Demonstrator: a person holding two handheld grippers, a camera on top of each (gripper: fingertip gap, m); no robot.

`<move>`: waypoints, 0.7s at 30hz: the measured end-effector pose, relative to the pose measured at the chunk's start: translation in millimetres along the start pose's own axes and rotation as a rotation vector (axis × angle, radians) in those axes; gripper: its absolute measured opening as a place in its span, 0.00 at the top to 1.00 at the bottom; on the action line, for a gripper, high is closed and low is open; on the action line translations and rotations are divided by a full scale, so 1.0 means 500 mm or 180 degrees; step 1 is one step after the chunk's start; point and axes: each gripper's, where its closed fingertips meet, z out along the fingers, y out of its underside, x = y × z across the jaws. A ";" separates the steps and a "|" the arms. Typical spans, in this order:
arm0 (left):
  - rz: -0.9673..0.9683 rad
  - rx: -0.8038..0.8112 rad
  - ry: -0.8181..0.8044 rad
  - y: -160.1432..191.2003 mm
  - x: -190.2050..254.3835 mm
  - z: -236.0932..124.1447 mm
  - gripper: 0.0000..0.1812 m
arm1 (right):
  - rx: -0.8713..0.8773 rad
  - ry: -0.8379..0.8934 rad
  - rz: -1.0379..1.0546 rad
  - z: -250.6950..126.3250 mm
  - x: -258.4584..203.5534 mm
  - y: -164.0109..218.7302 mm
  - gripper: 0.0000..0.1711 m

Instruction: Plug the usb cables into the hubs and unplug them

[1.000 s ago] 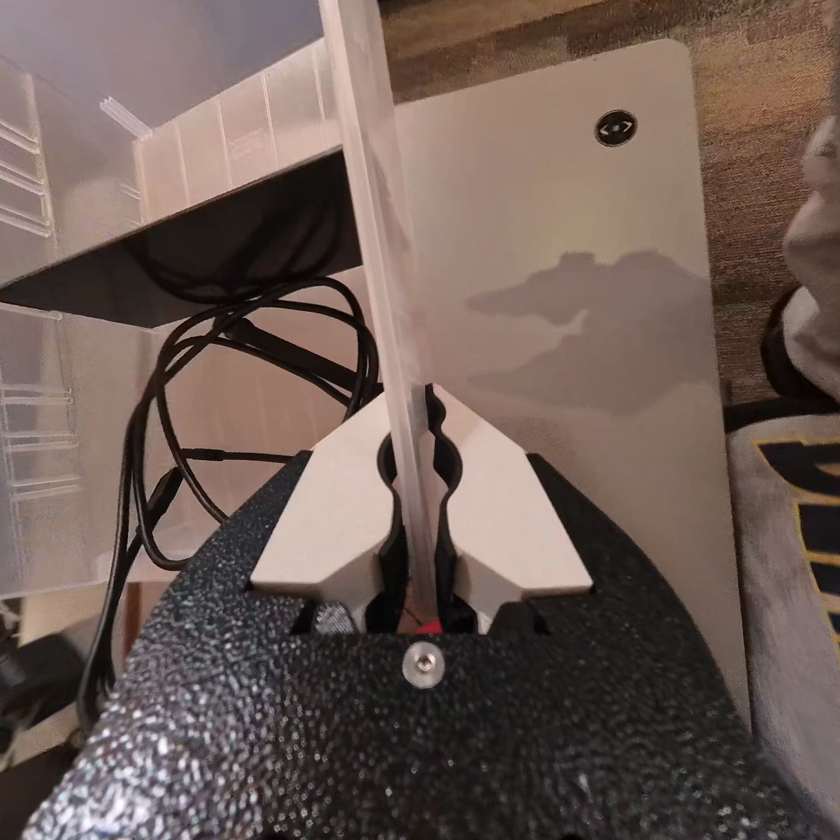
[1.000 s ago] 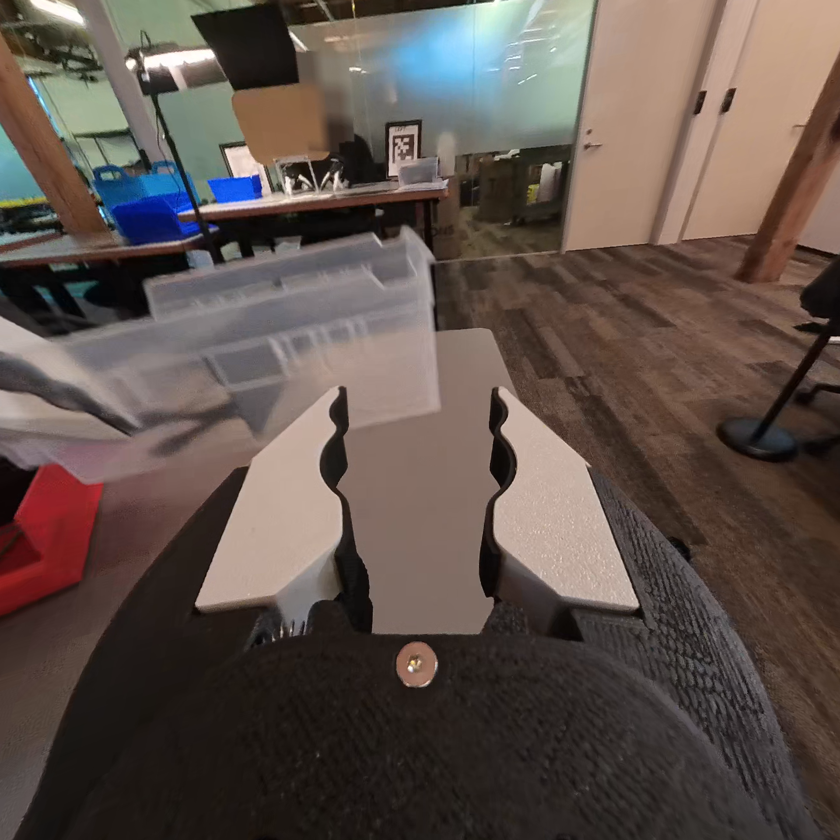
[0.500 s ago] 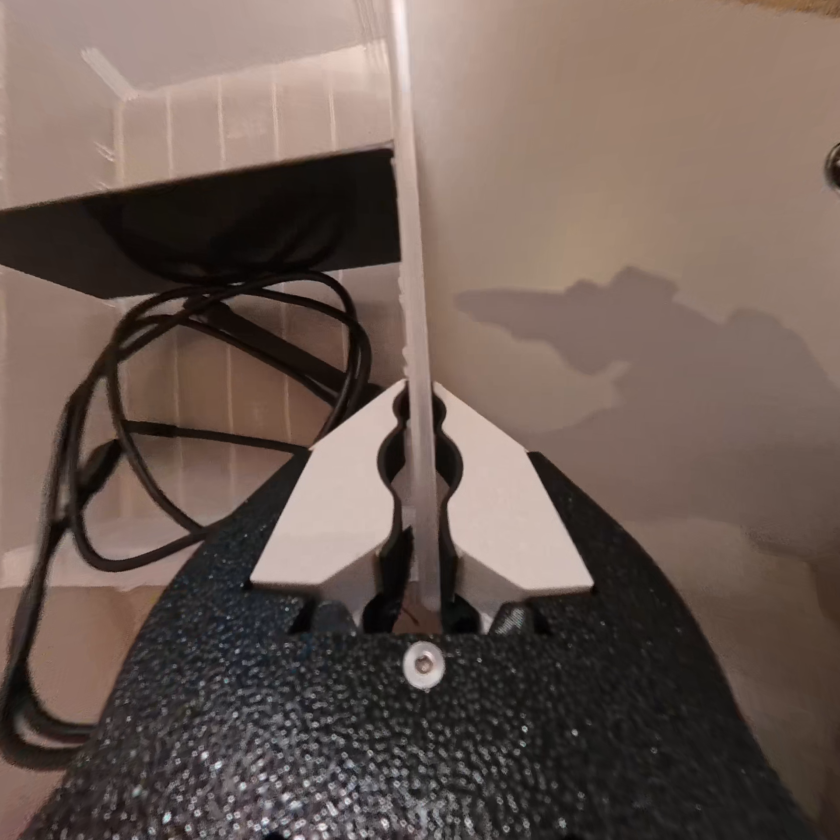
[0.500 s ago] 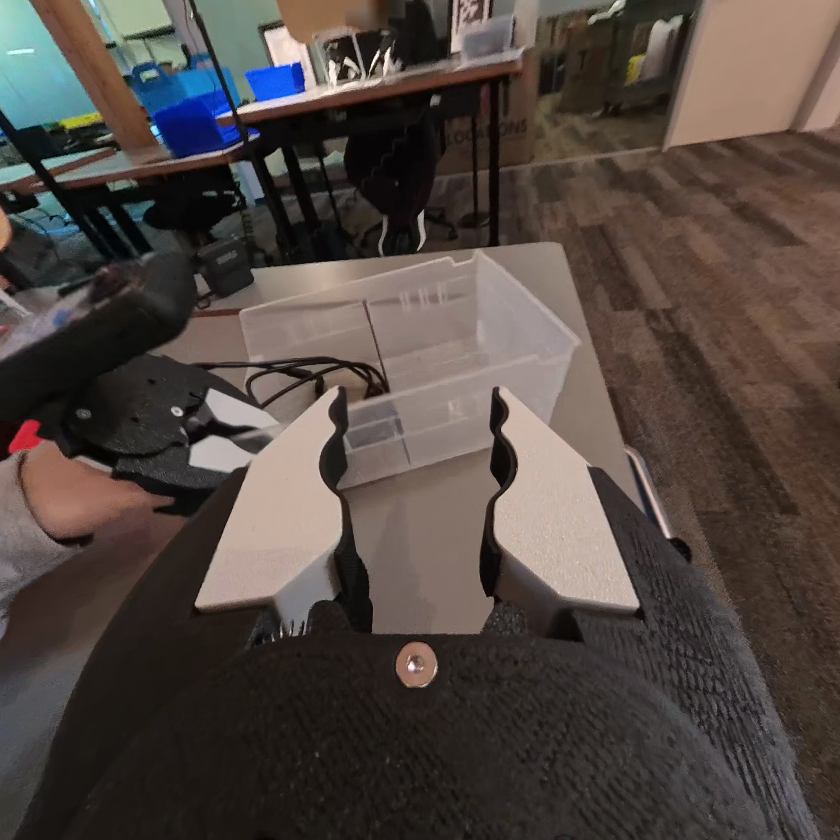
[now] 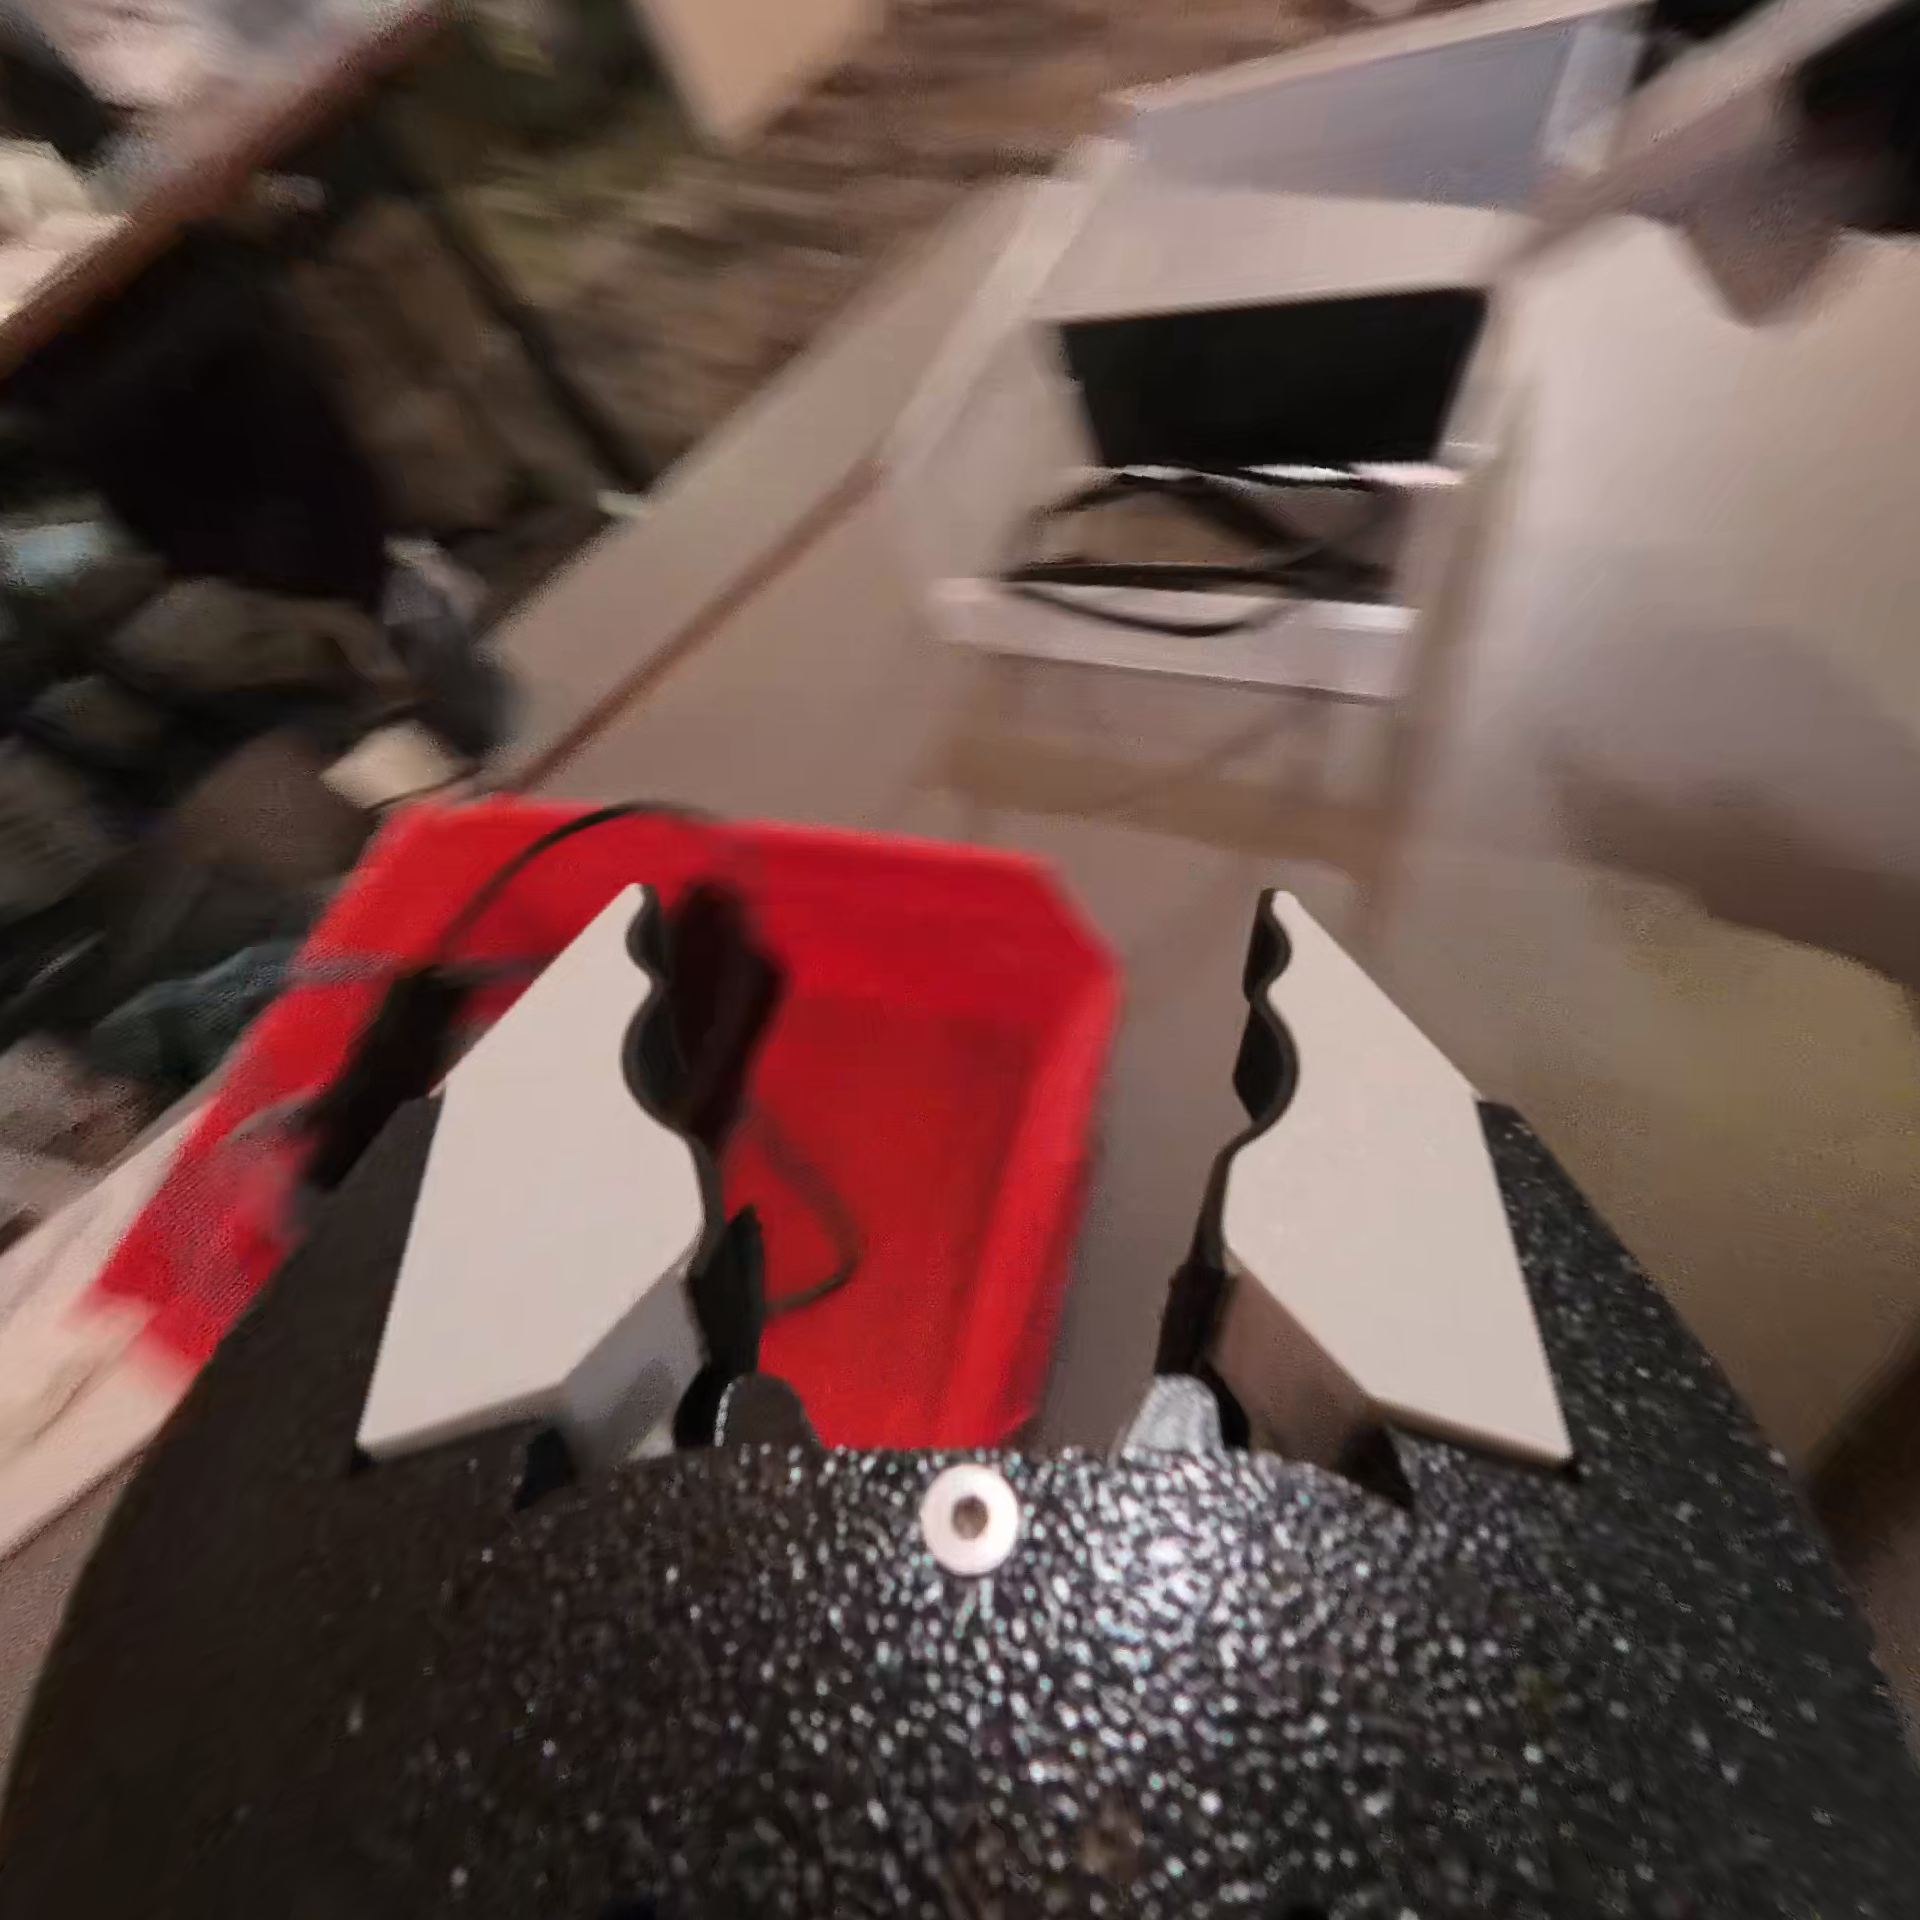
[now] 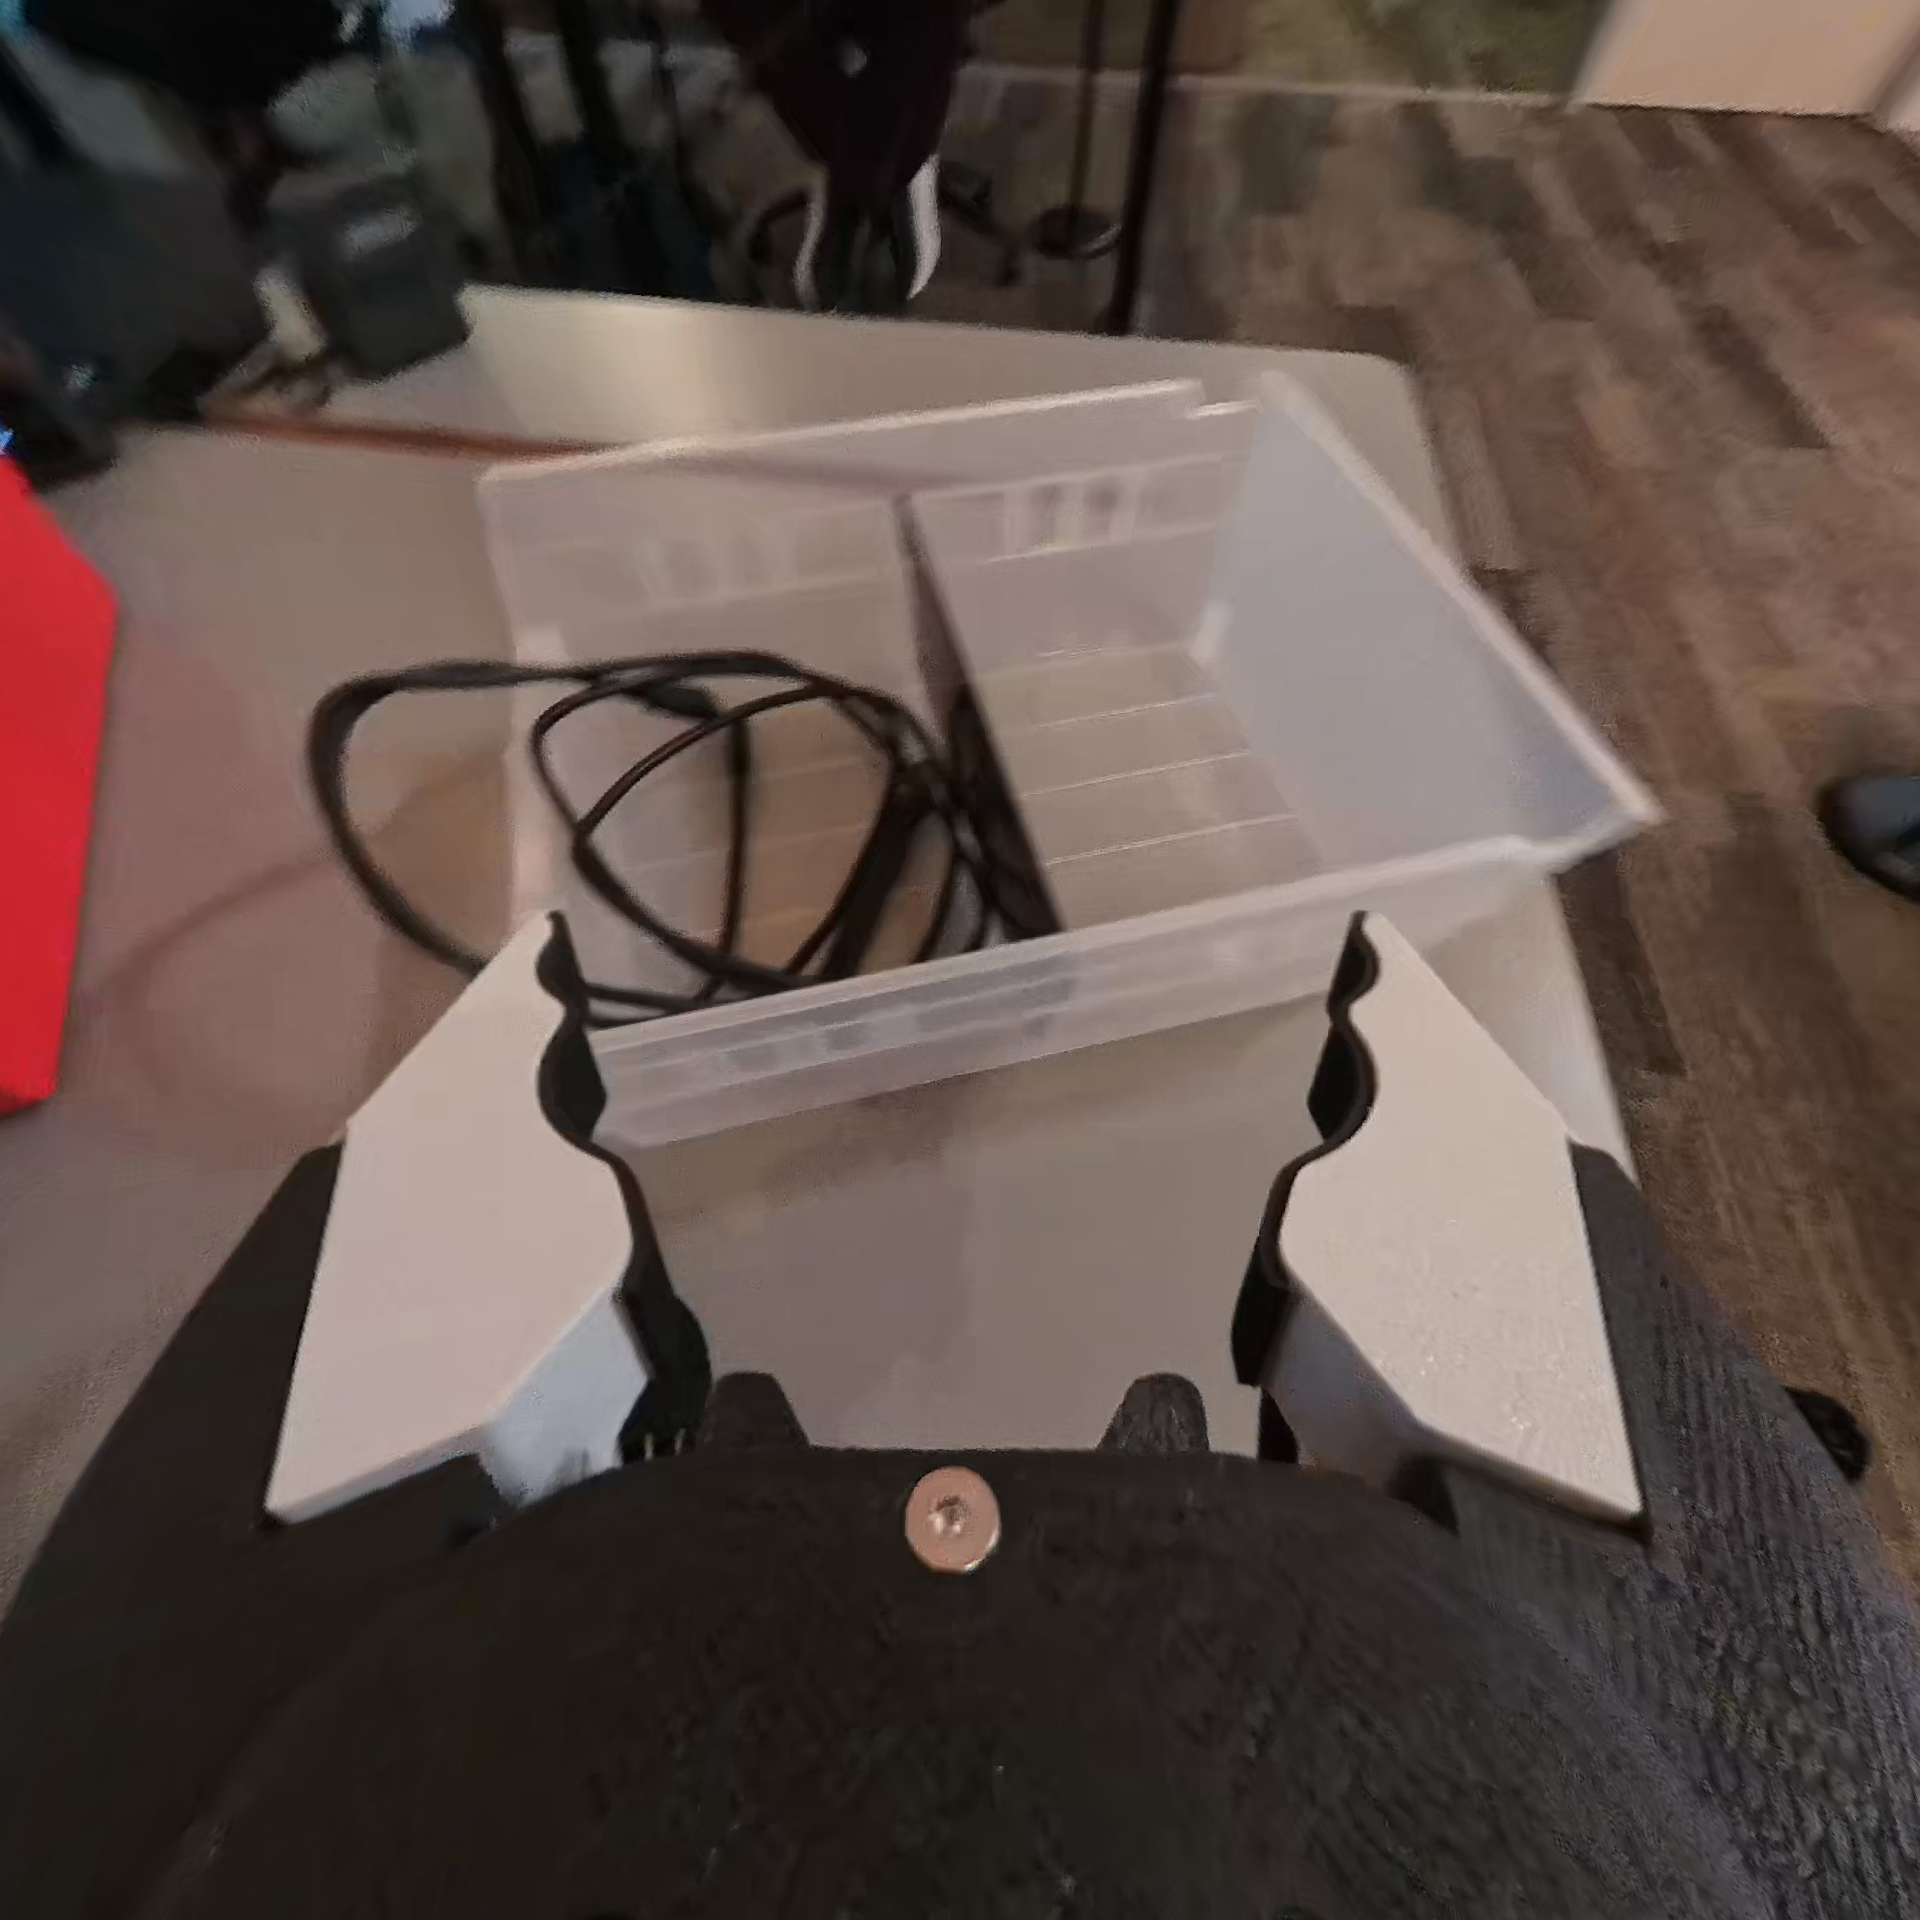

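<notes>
Grey bench (image 6: 260, 644) carries clear bin (image 6: 1403, 665); black usb cables (image 6: 665, 790) coil in its left compartment, ahead-left of right tool (image 6: 954, 1049), nearer; both tools spread, empty (left tool (image 5: 951, 1018) over red tray (image 5: 935, 1091), blurred).

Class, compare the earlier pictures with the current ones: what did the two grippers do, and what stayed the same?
The left gripper let go of the clear bin wall it was clamping, opened, and swung away left over the red tray. The bin went from carried and tilted to resting on the table, black cables inside. The right gripper stayed open and empty.
</notes>
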 end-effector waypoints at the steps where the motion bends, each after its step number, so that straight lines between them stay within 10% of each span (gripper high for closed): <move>1: -0.0194 0.0094 -0.0403 0.023 -0.072 -0.038 0.40 | -0.0104 -0.0049 -0.0088 0.009 -0.022 0.006 0.16; 4: -0.0790 -0.0204 -0.1087 0.153 -0.217 -0.106 0.35 | -0.0291 0.0171 -0.0229 0.027 -0.040 0.015 0.13; 9: -0.1411 -0.0336 -0.0521 0.240 -0.230 -0.064 0.36 | -0.0659 0.0176 -0.0038 0.063 -0.076 0.048 0.16; 16: -0.1387 -0.1078 -0.0494 0.324 -0.233 -0.028 0.38 | -0.0960 0.0523 -0.0166 0.045 -0.044 0.077 0.47; 21: -0.1273 -0.1336 -0.0827 0.362 -0.296 -0.071 0.65 | -0.1130 0.0223 0.0127 0.021 -0.027 0.103 0.70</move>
